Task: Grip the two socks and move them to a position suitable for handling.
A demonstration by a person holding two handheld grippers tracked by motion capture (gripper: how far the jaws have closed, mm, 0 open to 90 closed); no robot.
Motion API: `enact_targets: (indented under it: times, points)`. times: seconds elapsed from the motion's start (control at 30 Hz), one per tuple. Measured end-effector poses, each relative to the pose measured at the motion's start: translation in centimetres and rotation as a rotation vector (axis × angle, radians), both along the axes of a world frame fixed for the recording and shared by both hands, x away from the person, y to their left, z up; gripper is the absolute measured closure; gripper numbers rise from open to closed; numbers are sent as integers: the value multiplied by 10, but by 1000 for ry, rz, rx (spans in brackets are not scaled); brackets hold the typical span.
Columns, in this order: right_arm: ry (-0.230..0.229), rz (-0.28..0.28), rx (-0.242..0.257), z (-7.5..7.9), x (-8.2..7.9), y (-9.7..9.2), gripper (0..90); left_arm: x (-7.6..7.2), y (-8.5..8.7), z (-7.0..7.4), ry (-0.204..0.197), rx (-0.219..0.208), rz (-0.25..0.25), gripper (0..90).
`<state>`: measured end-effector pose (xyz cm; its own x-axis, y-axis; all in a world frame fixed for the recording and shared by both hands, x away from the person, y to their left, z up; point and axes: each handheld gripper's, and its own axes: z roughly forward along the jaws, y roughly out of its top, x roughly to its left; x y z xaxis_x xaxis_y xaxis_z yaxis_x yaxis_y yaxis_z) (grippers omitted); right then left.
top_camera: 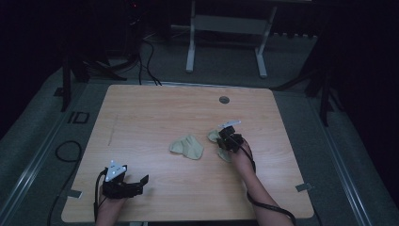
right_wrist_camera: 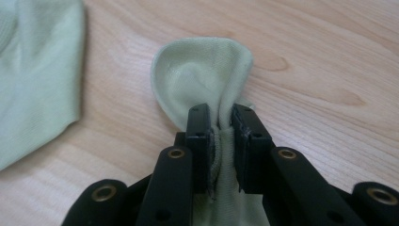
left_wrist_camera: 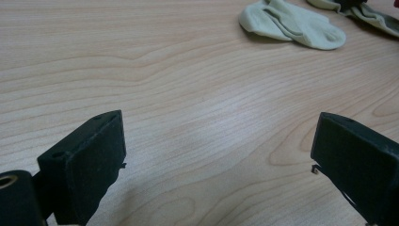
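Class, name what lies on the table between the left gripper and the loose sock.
Nothing: bare wood separates the left gripper from the loose sock, per high view.

The right claw (top_camera: 225,137) sits on a pale green sock (top_camera: 215,136). A second sock (top_camera: 187,146) lies just beside it. The left claw (top_camera: 141,181) rests near the surface's (top_camera: 150,113) front edge.

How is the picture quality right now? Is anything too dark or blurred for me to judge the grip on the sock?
High view: dim and dark at the edges, so the right gripper and its sock are small and murky. Right gripper view: bright and sharp, fabric pinched between the jaws. Left gripper view: evenly lit, the near jaws slightly soft, the other sock clear.
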<state>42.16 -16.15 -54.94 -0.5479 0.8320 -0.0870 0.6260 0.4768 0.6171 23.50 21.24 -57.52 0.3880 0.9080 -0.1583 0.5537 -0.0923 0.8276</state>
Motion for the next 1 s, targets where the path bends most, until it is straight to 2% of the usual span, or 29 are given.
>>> enact_targets:
  times: [0.27,0.47,0.6,0.77,0.9,1.0]
  points:
    - [4,73,-2,22,-7,-1,784,0,0,0,1,4,2,35]
    - [-14,124,31,46,-22,-3,785,0,0,0,2,7,1,35]
    - [-24,143,66,62,-36,-6,786,0,-1,0,4,6,-1,35]
    - [-48,190,76,76,-58,-10,785,0,-1,0,5,4,-1,35]
    - [-91,213,85,86,-79,-13,786,0,-2,0,5,5,-5,35]
    - [-101,246,95,91,-96,-13,786,0,-2,0,4,8,-5,35]
